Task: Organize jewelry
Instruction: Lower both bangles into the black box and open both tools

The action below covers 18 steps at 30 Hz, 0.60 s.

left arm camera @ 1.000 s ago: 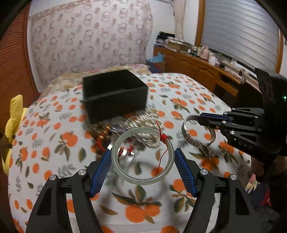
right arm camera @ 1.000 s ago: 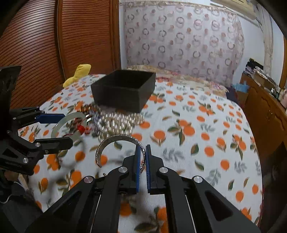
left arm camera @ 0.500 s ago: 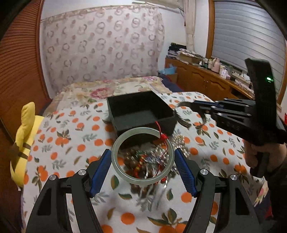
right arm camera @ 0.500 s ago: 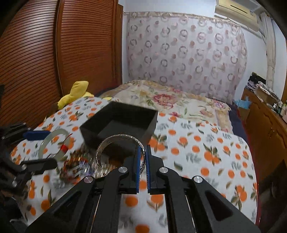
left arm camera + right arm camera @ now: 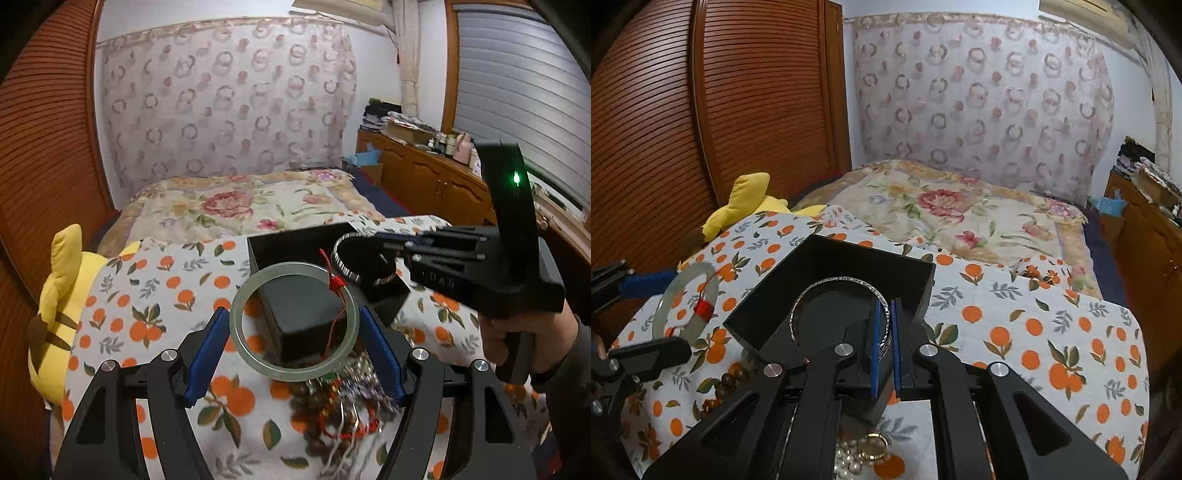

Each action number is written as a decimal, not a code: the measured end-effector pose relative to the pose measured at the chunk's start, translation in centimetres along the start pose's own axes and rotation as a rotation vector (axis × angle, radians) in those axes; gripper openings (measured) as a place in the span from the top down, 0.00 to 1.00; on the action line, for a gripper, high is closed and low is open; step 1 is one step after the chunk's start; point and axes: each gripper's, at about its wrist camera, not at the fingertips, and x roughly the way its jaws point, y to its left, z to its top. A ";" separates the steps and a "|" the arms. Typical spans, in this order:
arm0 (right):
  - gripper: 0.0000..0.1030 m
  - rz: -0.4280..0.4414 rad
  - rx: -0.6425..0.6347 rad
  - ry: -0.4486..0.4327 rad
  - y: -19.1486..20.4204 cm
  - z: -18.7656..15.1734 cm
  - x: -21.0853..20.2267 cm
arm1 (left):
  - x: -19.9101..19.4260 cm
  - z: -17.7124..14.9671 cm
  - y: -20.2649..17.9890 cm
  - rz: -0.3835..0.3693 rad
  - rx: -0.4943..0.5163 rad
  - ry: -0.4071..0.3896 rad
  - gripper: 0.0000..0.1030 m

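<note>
My left gripper (image 5: 293,345) grips the jade bangle (image 5: 293,321); my right gripper (image 5: 885,345), jaws opening, holds the silver cuff bracelet (image 5: 838,301) over the black box (image 5: 827,291).

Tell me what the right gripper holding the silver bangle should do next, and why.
Probably finish letting go. The right gripper has the silver bangle above the open black box, and its jaws are opening with the band between them, so it should fall inside. The left gripper, holding the jade bangle short of the box, could follow.

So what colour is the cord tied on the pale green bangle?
Red, knotted on the jade-green bangle; it shows best in the left wrist view.
</note>
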 end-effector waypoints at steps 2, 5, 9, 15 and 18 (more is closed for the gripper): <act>0.89 0.032 0.012 -0.003 -0.1 0.1 0.2 | 0.5 0.3 0.1 0.005 -0.004 -0.001 0.33; 0.89 0.037 0.027 -0.011 -0.5 0.2 -0.4 | 1.6 1.1 0.2 0.005 -0.009 0.004 0.33; 0.89 0.034 0.047 -0.030 -1.0 -0.1 -1.7 | 2.7 1.9 -0.4 -0.003 -0.005 0.009 0.33; 0.89 0.016 0.045 -0.055 -1.1 -1.4 -4.2 | 5.1 2.6 -1.5 -0.014 0.015 0.040 0.33; 0.89 0.016 0.043 -0.065 -1.2 -2.2 -5.1 | 6.1 2.6 -1.9 -0.009 0.023 0.054 0.33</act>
